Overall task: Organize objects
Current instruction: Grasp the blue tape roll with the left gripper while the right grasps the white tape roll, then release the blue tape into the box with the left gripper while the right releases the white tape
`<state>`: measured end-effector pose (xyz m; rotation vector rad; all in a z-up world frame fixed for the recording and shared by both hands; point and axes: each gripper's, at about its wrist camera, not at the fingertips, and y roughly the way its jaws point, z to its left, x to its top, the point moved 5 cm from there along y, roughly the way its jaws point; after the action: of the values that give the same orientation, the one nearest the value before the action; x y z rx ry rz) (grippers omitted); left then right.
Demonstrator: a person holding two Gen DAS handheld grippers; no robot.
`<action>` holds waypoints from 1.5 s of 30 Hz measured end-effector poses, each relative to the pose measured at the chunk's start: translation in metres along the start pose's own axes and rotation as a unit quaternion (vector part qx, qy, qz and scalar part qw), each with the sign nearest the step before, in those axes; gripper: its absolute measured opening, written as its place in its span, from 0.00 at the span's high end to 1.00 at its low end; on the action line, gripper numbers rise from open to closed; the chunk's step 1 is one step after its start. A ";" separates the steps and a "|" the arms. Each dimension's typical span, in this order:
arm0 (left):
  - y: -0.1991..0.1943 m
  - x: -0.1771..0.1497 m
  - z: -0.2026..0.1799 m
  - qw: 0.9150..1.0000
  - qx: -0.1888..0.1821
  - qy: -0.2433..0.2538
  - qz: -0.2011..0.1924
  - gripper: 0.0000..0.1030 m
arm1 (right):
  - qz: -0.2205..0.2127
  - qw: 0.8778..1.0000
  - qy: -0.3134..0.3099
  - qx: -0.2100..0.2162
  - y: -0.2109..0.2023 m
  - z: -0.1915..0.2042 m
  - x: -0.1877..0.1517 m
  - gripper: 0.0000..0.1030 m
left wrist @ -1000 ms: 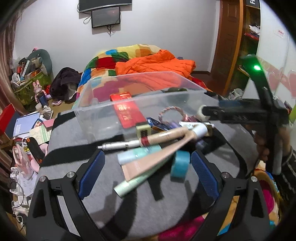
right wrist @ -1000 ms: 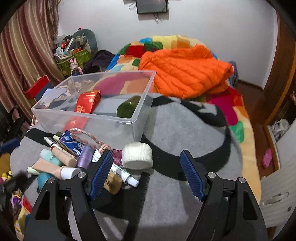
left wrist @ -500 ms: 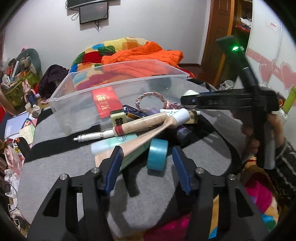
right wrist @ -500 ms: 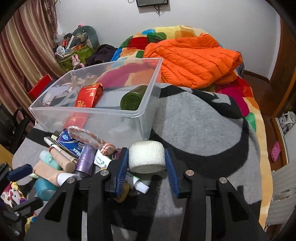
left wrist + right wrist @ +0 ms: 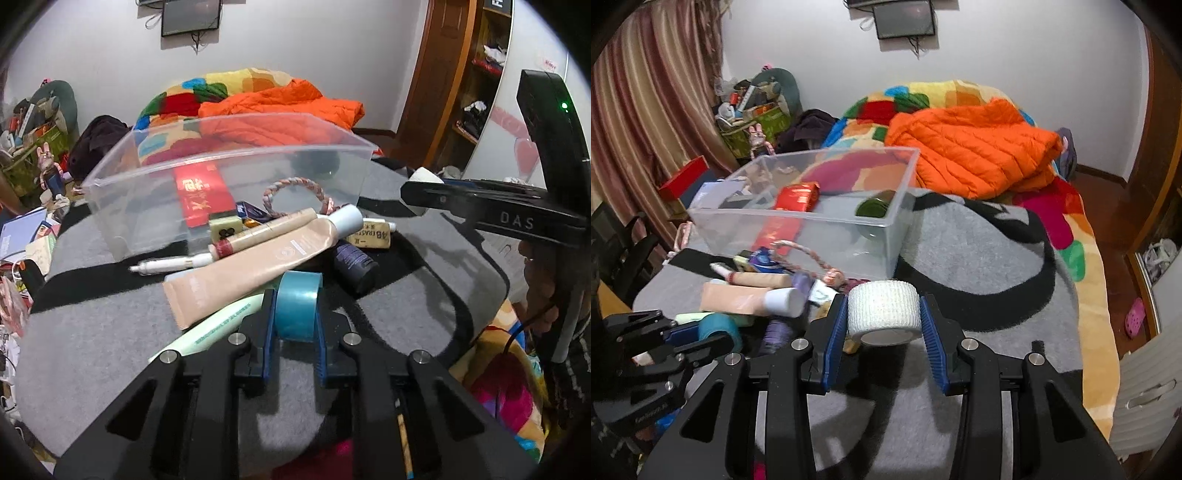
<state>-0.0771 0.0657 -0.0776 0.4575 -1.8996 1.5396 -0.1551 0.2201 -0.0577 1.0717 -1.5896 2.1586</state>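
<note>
Two claws are working over a grey and black blanket (image 5: 979, 266) spread on the bed. A clear plastic bin (image 5: 155, 192) is sitting toward the blanket's far edge, holding a red packet (image 5: 798, 197) and a dark green jar (image 5: 873, 208). Crowding the bin's near wall are a beige tube (image 5: 251, 266), a pale green tube (image 5: 218, 325), a white pen (image 5: 166, 264), a braided rope ring (image 5: 295, 184), a dark bottle (image 5: 354, 262) and an eraser (image 5: 373, 236).

Both claws are tilting downward from the blanket's near edge. The left claw (image 5: 294, 328) is pinching a roll of teal tape (image 5: 297, 306) standing on edge against the tubes, its jaws having just closed on it. The right claw (image 5: 884, 325) is gripping a roll of white bandage (image 5: 884, 310) sideways between its blue pads (image 5: 836, 332), in front of the bin's near corner.
</note>
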 end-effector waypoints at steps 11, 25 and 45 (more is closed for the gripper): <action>-0.045 0.037 0.024 0.996 0.040 -0.023 -0.072 0.83 | -0.045 0.999 -0.005 0.028 -0.022 0.025 0.023 0.65; -0.047 0.100 0.070 0.988 0.078 -0.054 -0.126 0.83 | -0.075 0.996 -0.022 0.030 -0.005 0.055 0.075 0.65; 0.038 0.112 0.100 0.995 0.081 -0.058 -0.017 0.83 | 0.035 0.999 -0.011 0.016 0.096 0.051 0.080 0.65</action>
<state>-0.2090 -0.0066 -0.0413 0.6620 -1.8503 1.6838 -0.2467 0.1211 -0.0645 1.0682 -1.6302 2.2313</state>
